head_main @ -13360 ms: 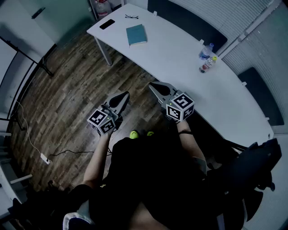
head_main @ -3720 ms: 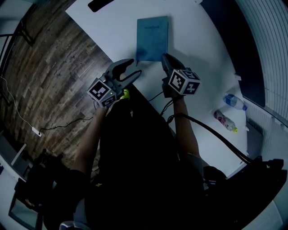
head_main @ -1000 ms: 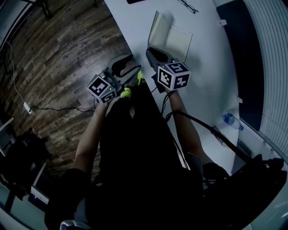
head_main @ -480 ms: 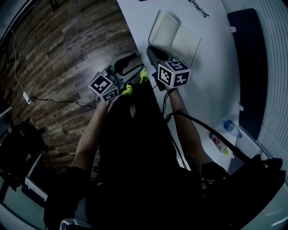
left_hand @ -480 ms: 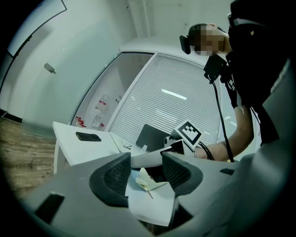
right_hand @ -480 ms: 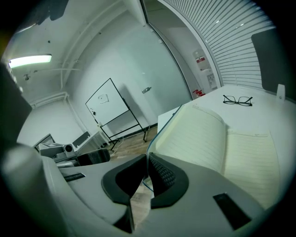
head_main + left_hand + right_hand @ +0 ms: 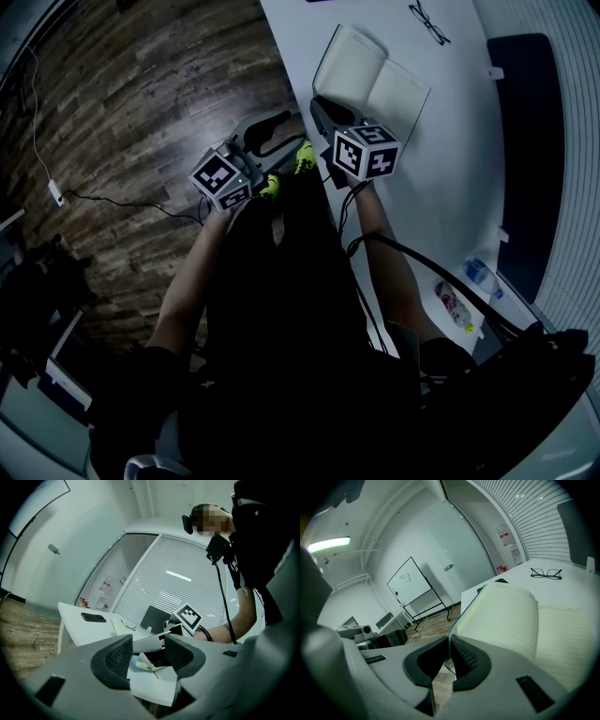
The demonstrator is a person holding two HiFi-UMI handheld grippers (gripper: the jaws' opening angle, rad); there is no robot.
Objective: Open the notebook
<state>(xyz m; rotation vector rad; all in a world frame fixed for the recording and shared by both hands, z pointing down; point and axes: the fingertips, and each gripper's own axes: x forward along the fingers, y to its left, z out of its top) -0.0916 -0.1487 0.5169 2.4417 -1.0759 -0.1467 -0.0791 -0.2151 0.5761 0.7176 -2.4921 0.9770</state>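
Note:
The notebook (image 7: pixel 394 89) lies open on the white table (image 7: pixel 450 187), cream pages up, its left half still raised off the table. My right gripper (image 7: pixel 319 105) is at the notebook's near left corner. In the right gripper view the right gripper (image 7: pixel 448 660) is shut on the thin teal cover (image 7: pixel 454 620), whose edge runs between the pads. Ruled pages (image 7: pixel 525 620) spread to the right. My left gripper (image 7: pixel 279 129) hangs beside the table's edge over the floor, jaws open and empty. In the left gripper view the left gripper (image 7: pixel 147 656) faces the right gripper's marker cube (image 7: pixel 187 617).
Glasses (image 7: pixel 429 21) and a dark phone (image 7: pixel 93 617) lie beyond the notebook. Two bottles (image 7: pixel 483 277) lie at the table's right end. A cable (image 7: pixel 112 202) runs over the wooden floor at the left. A whiteboard stand (image 7: pixel 412 592) is behind.
The notebook's left half has swung further out to the left and lies lower. My right gripper has sunk a little with the cover in it. The left gripper has kept its place.

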